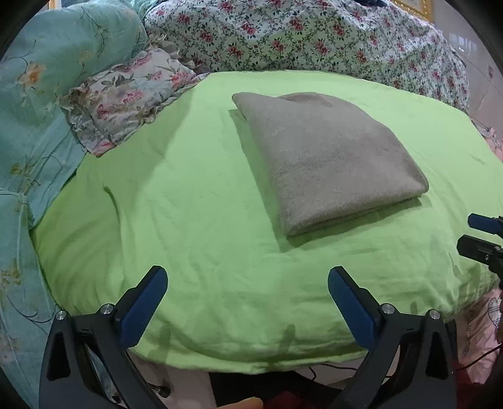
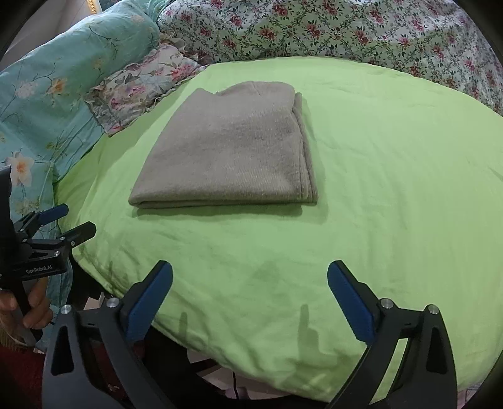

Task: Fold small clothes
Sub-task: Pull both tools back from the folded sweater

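Left tongs point(image 1: 247, 280) and right tongs point(image 2: 250, 275) both gape wide, holding nothing.

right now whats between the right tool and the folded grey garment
Only bare green sheet. In the right wrist view, nothing sits between the open right tool and the folded grey garment.

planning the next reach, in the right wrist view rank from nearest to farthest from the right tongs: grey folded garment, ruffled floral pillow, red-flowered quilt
From the right tongs:
1. grey folded garment, just ahead, slightly left on the green sheet
2. ruffled floral pillow, beyond, far left
3. red-flowered quilt, along the back
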The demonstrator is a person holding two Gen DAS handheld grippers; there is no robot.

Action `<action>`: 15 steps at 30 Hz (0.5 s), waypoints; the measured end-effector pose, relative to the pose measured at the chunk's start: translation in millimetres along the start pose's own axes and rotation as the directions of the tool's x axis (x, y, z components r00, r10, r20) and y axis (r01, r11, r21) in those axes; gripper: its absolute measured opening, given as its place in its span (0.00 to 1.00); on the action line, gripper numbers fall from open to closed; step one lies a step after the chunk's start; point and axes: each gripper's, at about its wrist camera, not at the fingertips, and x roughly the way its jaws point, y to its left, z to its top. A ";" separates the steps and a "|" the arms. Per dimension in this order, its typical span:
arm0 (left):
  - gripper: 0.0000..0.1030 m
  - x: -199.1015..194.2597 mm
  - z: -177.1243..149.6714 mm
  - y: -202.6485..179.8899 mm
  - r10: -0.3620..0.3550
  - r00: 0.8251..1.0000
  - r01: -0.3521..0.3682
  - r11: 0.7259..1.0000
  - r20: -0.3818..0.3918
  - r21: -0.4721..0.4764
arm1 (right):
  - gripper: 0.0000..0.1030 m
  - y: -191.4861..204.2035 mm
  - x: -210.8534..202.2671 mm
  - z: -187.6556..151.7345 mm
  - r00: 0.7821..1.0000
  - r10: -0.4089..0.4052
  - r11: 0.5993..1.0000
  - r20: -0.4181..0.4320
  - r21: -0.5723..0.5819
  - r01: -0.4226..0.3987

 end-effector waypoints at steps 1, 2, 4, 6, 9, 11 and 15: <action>0.99 2.2 1.3 0.3 -0.001 1.000 0.001 1.000 -0.003 -0.009 | 0.96 -0.9 2.3 2.0 1.000 0.002 1.000 -0.001 0.000 -0.002; 0.99 4.7 2.8 1.2 -0.003 1.000 0.003 1.000 -0.006 -0.013 | 0.96 -1.2 5.4 4.0 1.000 0.001 1.000 -0.004 0.000 -0.001; 0.99 12.3 6.6 0.4 0.003 1.000 -0.003 1.000 -0.026 -0.013 | 0.96 -1.8 10.2 6.8 1.000 0.001 1.000 -0.008 0.001 -0.001; 0.99 19.2 9.3 -0.2 0.019 0.999 -0.019 1.000 -0.042 -0.007 | 0.96 -3.1 14.9 9.6 1.000 0.013 1.000 -0.016 0.008 -0.013; 0.99 28.0 12.0 -2.0 0.027 0.998 -0.027 1.000 -0.063 0.009 | 0.96 -3.0 21.1 13.8 0.999 0.029 0.999 -0.027 0.018 -0.028; 0.99 32.7 13.7 -3.3 0.040 0.996 -0.038 0.999 -0.079 0.017 | 0.97 -2.9 24.2 17.1 0.999 0.033 0.999 -0.030 0.019 -0.032; 0.99 39.2 16.9 -1.3 0.055 0.994 -0.053 0.998 -0.097 0.025 | 0.97 -2.8 29.1 25.5 0.999 0.035 0.999 -0.030 0.016 -0.034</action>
